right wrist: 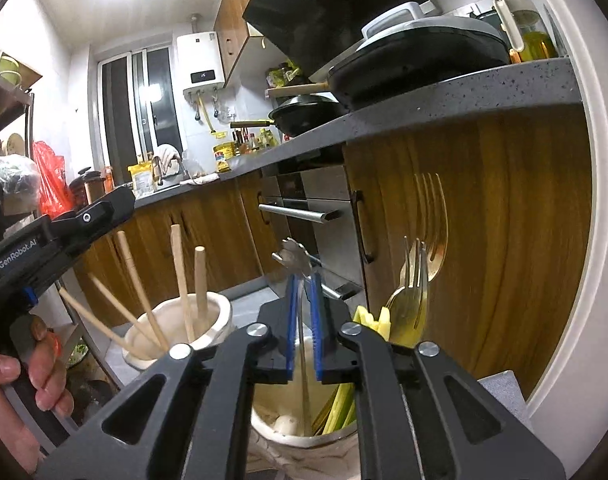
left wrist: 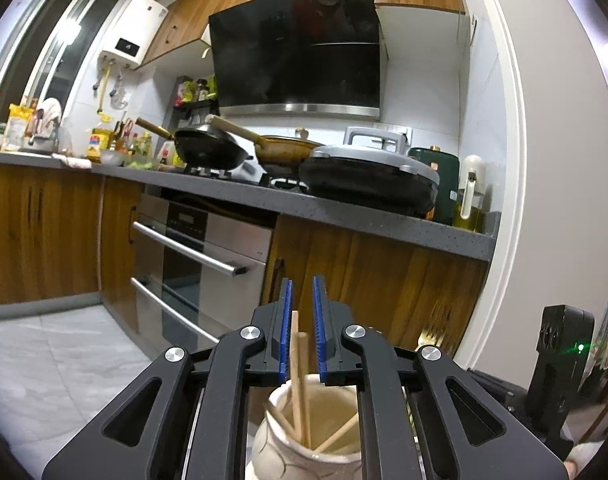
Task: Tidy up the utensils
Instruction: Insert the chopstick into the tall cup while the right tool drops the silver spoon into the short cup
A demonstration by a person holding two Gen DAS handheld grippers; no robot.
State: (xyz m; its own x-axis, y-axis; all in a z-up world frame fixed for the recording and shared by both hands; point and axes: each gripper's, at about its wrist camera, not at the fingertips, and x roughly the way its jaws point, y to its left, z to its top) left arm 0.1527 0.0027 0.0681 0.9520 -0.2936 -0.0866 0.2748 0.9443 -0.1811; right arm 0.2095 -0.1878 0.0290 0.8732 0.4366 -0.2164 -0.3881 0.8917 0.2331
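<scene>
In the left wrist view my left gripper (left wrist: pixel 302 292) hangs over a cream ceramic jar (left wrist: pixel 304 436) that holds several wooden chopsticks (left wrist: pixel 300 384). Its jaws stand slightly apart; two chopsticks rise between them without a clear grip. In the right wrist view my right gripper (right wrist: pixel 303 284) is shut on a thin metal utensil (right wrist: pixel 300 272) with a scalloped end, its lower end inside a second cream jar (right wrist: pixel 304 428). That jar holds gold forks (right wrist: pixel 417 280) and yellow-green handles (right wrist: pixel 339 404). The chopstick jar (right wrist: pixel 176 332) and the left gripper body (right wrist: pixel 60 236) show at left.
A grey countertop (left wrist: pixel 343 208) carries pans, an electric griddle (left wrist: pixel 367 176) and bottles. Below it are wooden cabinet doors (right wrist: pixel 483 240) and a steel oven (left wrist: pixel 200 256) with bar handles. A white door frame (left wrist: pixel 515 160) stands at right. A shelf rack (right wrist: pixel 12 120) stands at far left.
</scene>
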